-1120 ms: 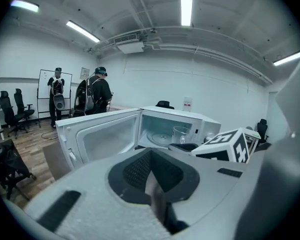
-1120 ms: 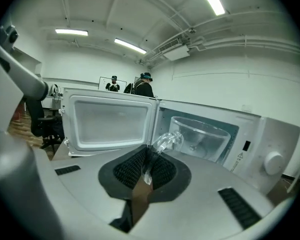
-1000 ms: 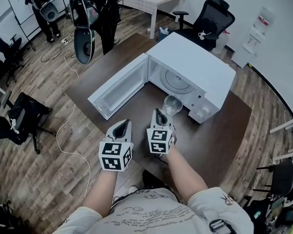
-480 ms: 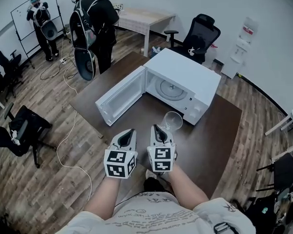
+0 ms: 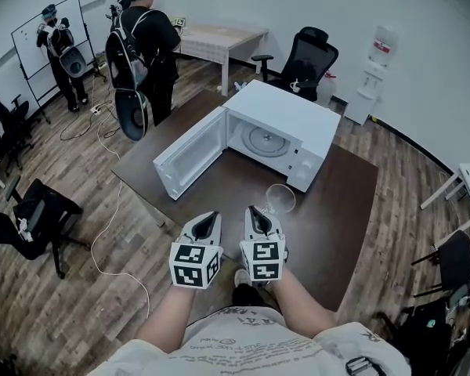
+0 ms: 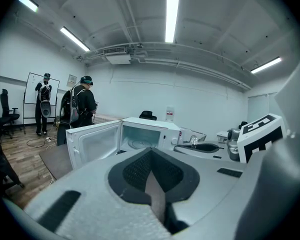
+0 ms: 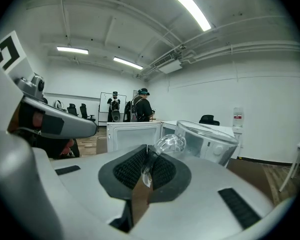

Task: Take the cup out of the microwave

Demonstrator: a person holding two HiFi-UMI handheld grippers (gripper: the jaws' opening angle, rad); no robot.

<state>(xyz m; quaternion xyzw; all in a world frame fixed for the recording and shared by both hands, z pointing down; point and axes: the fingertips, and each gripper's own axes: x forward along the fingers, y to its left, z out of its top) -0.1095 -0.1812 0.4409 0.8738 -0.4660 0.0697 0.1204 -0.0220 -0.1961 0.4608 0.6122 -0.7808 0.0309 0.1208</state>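
Right gripper (image 7: 145, 160) has its jaws pinched nearly together on the clear handle (image 7: 169, 144) of the glass cup (image 5: 280, 197). The cup is outside the microwave (image 5: 286, 116), in front of its control-panel corner and above the brown table (image 5: 341, 210). It stands upright, its long axis vertical and mouth up, with the handle pointing away from the microwave, back into the jaws. The microwave door (image 5: 189, 153) hangs wide open. Left gripper (image 5: 207, 219) sits farther from the microwave, in front of its open door, jaws together with nothing between them.
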